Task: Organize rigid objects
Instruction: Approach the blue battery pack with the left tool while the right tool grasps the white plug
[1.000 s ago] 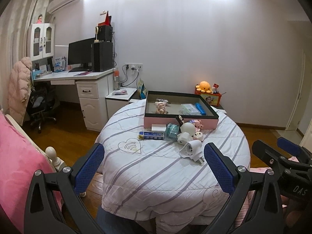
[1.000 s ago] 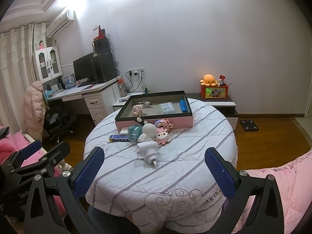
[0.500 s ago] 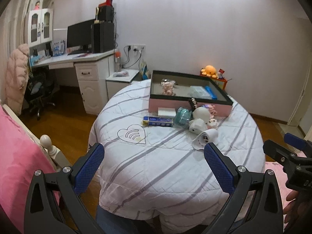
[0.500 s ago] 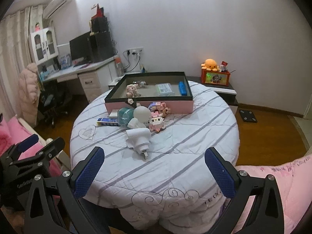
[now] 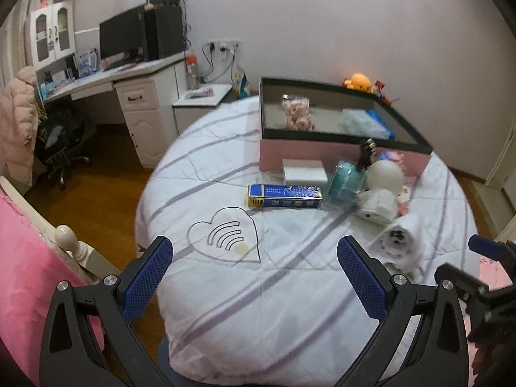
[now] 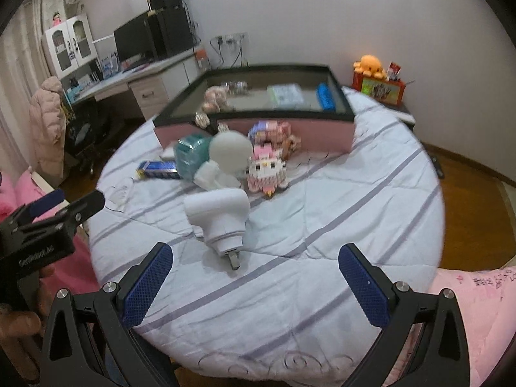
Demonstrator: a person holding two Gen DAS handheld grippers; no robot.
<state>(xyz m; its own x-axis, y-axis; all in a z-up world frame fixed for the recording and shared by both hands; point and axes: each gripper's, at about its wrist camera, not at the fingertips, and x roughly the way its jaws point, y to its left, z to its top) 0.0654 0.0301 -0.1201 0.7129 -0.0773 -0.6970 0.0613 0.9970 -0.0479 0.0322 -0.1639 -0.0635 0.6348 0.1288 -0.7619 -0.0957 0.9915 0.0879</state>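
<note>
A round table with a striped white cloth (image 5: 290,290) (image 6: 322,242) holds a pink tray with a black rim (image 5: 322,146) (image 6: 322,129). In front of the tray lie a blue box (image 5: 285,195) (image 6: 158,169), a white box (image 5: 304,171), a teal packet (image 5: 342,187) (image 6: 190,156), a white round-headed figure (image 5: 383,177) (image 6: 230,154), a pink block toy (image 6: 266,171) and a white plug adapter (image 5: 398,242) (image 6: 219,221). My left gripper (image 5: 254,277) is open and empty above the table's near edge. My right gripper (image 6: 254,279) is open and empty, just short of the adapter.
The tray holds a pink plush (image 5: 298,114), a clear packet (image 5: 361,122) and a blue item (image 6: 325,96). A white desk with a monitor (image 5: 129,74) stands at the left, a pink bed (image 5: 25,258) at the near left, an orange octopus toy (image 6: 369,64) at the back right.
Both grippers have moved forward and down towards the table, so the objects look larger. Both stay open and empty.
</note>
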